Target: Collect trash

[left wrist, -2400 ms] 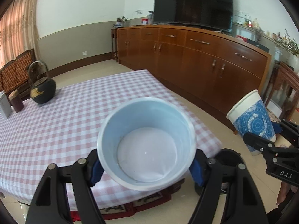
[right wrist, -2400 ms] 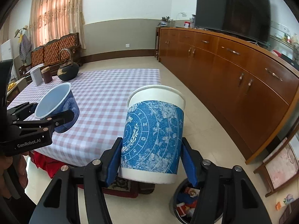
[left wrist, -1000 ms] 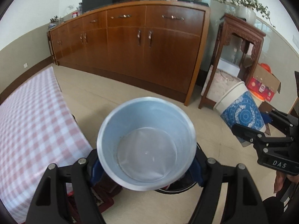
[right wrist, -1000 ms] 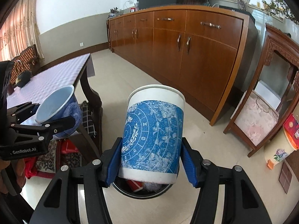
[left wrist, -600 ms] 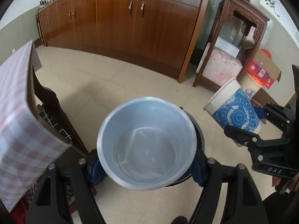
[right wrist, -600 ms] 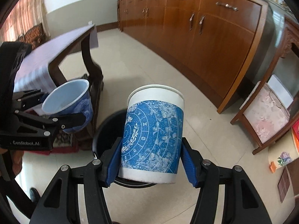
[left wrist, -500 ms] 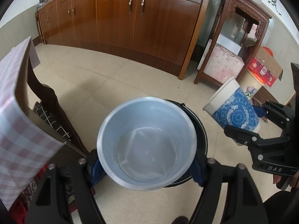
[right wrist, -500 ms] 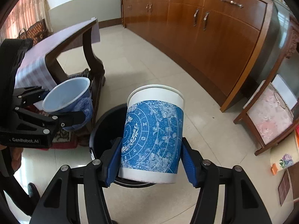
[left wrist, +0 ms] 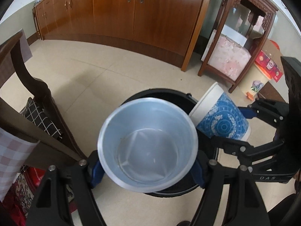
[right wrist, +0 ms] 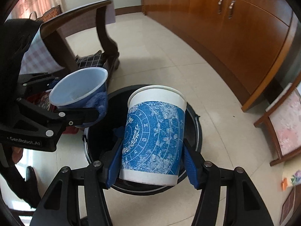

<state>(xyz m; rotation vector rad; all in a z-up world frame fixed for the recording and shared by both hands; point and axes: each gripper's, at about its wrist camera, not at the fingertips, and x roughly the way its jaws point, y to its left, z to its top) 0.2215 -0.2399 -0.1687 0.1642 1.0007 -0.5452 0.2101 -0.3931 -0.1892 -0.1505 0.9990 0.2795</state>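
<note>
Two paper cups, both held over the black trash bin (right wrist: 195,131) on the floor (left wrist: 105,75). Left gripper (left wrist: 147,166): jaws clamped on the open-top cup (left wrist: 147,143), mouth facing the camera, above the bin's near rim. Right gripper (right wrist: 150,162): jaws clamped on the blue-patterned cup (right wrist: 154,137), over the bin's middle, tilted. Cups close at the rims; contact unclear in the fisheye. Bin holds some trash, contents hard to make out. Wooden cabinet (left wrist: 116,15) behind.
</note>
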